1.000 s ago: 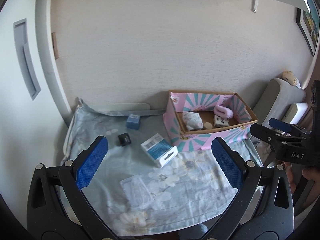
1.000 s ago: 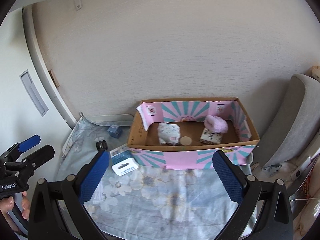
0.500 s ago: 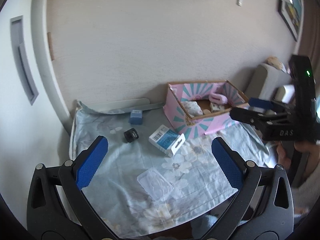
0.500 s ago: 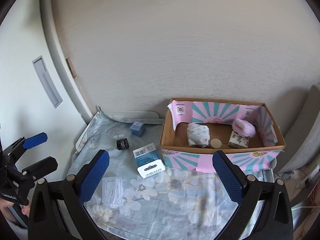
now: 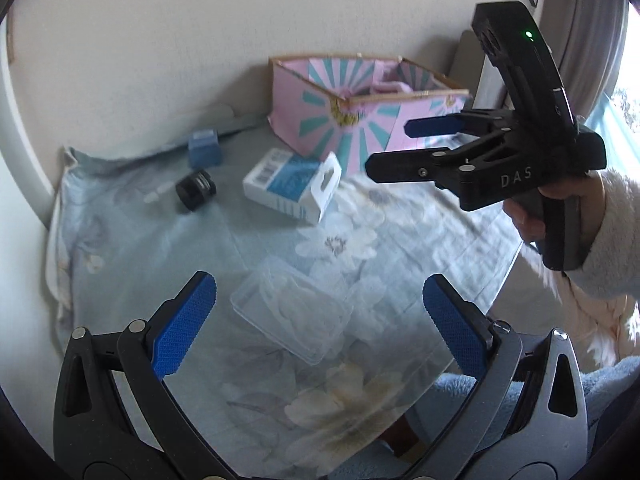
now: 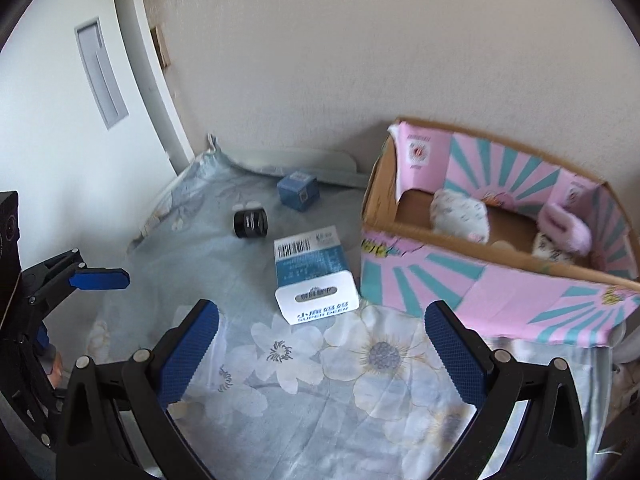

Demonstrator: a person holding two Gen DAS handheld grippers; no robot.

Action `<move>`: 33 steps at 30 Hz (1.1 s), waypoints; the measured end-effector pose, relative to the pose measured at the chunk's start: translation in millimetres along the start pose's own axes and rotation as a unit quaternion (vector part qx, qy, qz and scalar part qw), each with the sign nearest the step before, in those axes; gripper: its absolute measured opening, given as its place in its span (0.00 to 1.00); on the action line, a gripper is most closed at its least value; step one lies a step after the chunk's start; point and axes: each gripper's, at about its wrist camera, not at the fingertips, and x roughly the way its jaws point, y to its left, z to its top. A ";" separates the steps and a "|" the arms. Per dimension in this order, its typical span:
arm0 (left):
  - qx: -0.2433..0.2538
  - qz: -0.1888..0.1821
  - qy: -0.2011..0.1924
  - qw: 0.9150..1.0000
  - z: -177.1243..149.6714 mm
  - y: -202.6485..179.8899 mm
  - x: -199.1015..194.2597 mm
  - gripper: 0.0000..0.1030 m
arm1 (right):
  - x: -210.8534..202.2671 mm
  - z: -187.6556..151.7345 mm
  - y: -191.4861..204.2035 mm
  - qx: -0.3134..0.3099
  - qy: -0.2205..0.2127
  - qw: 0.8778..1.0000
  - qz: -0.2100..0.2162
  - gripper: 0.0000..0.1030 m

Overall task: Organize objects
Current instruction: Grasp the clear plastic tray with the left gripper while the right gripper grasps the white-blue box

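Clear plastic case lies flat on the floral-clothed counter between the parted left claw, nearer than the empty, parted right claw.

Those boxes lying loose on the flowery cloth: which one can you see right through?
The clear plastic case, lying nearest the left gripper. The small blue box and the blue-and-white carton are opaque.

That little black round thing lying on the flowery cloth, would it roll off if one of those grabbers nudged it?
Probably, somewhat. The black round thing looks cylindrical and lies on its side, so a push could set it rolling. The soft, wrinkled cloth would likely slow it. Its surface looks smooth, so the fingers might slip unless they close squarely.
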 end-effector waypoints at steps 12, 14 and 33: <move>0.032 0.000 0.012 0.999 -20.2 1.8 42.7 1.00 | 63.6 -7.5 10.9 -0.050 0.038 0.998 0.018 0.91; 0.033 0.003 0.009 0.999 -19.2 3.9 43.8 1.00 | 67.5 -6.6 12.4 -0.053 0.039 0.998 0.021 0.89; 0.085 -0.023 0.043 0.995 -16.0 13.4 70.2 1.00 | 88.4 7.5 41.6 -0.139 0.028 0.990 0.014 0.89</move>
